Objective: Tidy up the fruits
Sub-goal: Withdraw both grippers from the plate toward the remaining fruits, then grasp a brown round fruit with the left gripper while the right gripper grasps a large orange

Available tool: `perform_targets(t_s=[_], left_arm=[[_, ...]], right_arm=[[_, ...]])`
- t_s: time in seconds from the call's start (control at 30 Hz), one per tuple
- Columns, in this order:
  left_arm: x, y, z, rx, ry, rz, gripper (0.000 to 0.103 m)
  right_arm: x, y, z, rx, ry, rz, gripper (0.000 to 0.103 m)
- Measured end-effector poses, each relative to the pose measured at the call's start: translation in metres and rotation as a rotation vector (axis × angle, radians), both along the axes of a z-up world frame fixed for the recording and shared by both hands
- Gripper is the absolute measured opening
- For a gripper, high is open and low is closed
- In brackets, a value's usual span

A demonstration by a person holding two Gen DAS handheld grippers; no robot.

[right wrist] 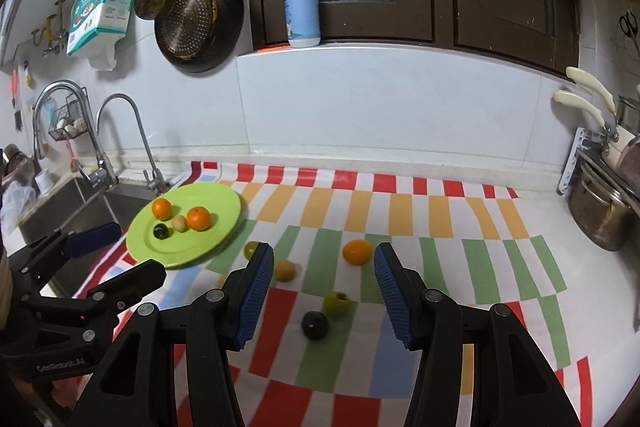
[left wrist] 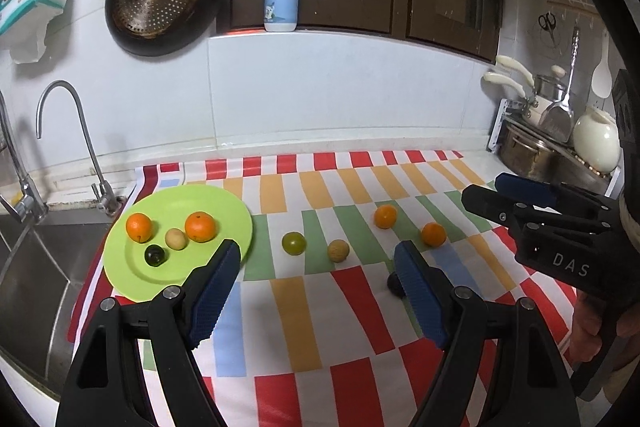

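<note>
Dark fruit (right wrist: 315,324) sits at 12 o'clock, just ahead of right claw (right wrist: 324,293).
Both claws apart, empty; left claw (left wrist: 318,281) farther, plate (left wrist: 132,279) at its 10.

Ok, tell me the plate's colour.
The plate is lime green, plain with no pattern; it shows best in the left wrist view.

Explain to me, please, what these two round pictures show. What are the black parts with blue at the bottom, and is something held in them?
There is no robot here. A person holds one hand-held claw in each hand, and each claw carries a wide-angle camera looking along its two fingers. One picture is from the left claw, the other from the right claw. The blue strips are its gripping pads. Both claws are open and hold nothing. Below lies a striped cloth on a kitchen counter. A green plate near the sink carries four small fruits. More fruits lie loose on the cloth, among them an orange one and a dark one.
</note>
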State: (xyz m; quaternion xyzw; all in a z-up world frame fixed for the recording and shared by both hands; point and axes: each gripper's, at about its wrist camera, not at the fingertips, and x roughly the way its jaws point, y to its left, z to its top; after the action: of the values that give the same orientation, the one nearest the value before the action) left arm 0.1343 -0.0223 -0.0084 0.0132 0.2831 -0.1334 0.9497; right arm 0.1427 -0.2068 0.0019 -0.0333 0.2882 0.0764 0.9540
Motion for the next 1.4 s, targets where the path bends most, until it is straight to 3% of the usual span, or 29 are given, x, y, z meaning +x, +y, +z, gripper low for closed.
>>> perform_targets(t_s=[0.47, 0.93, 1.4], left_arm=[[0.035, -0.02, -0.023, 0.051, 0.049, -0.026, 0.079], [0.079, -0.034, -0.061, 0.073, 0.146, -0.092, 0.072], [0.113, -0.048, -0.09, 0.092, 0.225, -0.167, 0.056]], right_arm=[[0.024, -0.028, -0.026, 0.006, 0.051, -0.074, 0.054], [0.059, -0.049, -0.068, 0.044, 0.195, -0.166, 0.053], [0.086, -0.059, -0.104, 0.083, 0.309, -0.201, 0.053]])
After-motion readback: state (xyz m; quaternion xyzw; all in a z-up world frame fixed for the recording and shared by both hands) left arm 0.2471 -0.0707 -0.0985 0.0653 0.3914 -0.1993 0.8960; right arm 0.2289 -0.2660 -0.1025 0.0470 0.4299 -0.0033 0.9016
